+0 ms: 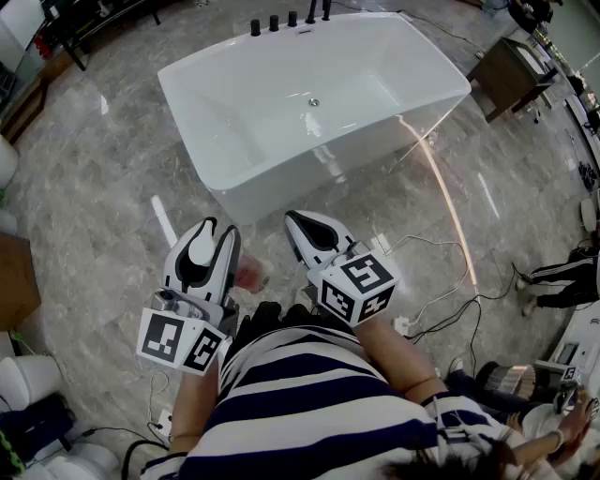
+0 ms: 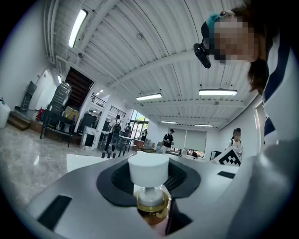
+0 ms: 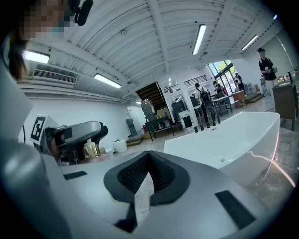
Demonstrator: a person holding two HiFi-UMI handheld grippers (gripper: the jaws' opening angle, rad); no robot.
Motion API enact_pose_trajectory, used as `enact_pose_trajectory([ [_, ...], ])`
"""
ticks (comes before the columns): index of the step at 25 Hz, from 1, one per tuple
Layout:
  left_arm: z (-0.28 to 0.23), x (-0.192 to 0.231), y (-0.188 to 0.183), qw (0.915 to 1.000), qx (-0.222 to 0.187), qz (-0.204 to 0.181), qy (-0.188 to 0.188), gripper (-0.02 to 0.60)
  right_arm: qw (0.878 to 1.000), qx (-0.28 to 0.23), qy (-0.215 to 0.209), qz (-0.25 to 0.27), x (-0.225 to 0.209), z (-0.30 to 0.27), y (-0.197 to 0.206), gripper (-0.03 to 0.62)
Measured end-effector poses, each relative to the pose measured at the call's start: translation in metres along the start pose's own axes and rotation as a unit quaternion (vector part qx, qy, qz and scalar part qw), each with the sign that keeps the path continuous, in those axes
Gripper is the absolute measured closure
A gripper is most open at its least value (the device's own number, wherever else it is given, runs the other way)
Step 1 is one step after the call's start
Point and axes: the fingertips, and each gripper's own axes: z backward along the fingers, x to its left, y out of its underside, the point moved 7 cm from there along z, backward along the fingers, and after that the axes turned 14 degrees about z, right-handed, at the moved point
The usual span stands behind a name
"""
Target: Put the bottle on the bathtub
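Observation:
A white bathtub (image 1: 281,192) stands on the marble floor straight ahead of both grippers. My left gripper (image 1: 214,232) is shut on a bottle (image 1: 251,275) with a pinkish body, a gold collar and a white pump cap (image 2: 148,169); the jaws clamp its neck just below the cap. The body hangs under the jaws and is mostly hidden. My right gripper (image 1: 305,221) is beside it, short of the tub's near wall, shut with nothing between its pads (image 3: 140,175). The right gripper view shows the left gripper (image 3: 77,133), the bottle's gold collar (image 3: 92,150) and the tub (image 3: 224,140).
Black tap fittings (image 1: 281,21) line the tub's far rim. A wooden cabinet (image 1: 511,70) stands to the tub's right. Cables (image 1: 441,300) trail over the floor at the right, near a person's legs (image 1: 562,277). Several people (image 2: 112,133) stand far off.

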Motion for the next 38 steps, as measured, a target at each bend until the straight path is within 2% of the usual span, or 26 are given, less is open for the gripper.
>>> enact_pose_trajectory([
  [8, -0.017, -0.008, 0.01, 1.0, 0.001, 0.001, -0.003, 0.439, 1.0, -0.014, -0.009, -0.007, -0.018, 0.008, 0.005, 0.566],
  [13, -0.032, -0.015, 0.014, 1.0, -0.003, -0.004, -0.001, 0.439, 0.999, -0.037, -0.03, -0.009, -0.031, 0.013, 0.003, 0.566],
  [19, -0.047, -0.022, 0.009, 0.9998, -0.01, -0.018, 0.0, 0.44, 0.999, -0.037, -0.04, -0.008, -0.045, 0.018, 0.005, 0.566],
  [28, -0.059, 0.001, -0.008, 1.0, -0.006, -0.006, -0.003, 0.44, 0.996, -0.026, -0.086, -0.007, -0.037, -0.008, 0.004, 0.566],
  [38, -0.063, 0.045, -0.044, 0.9993, 0.015, -0.026, 0.021, 0.44, 0.993, -0.019, -0.117, 0.013, -0.012, -0.064, -0.013, 0.565],
])
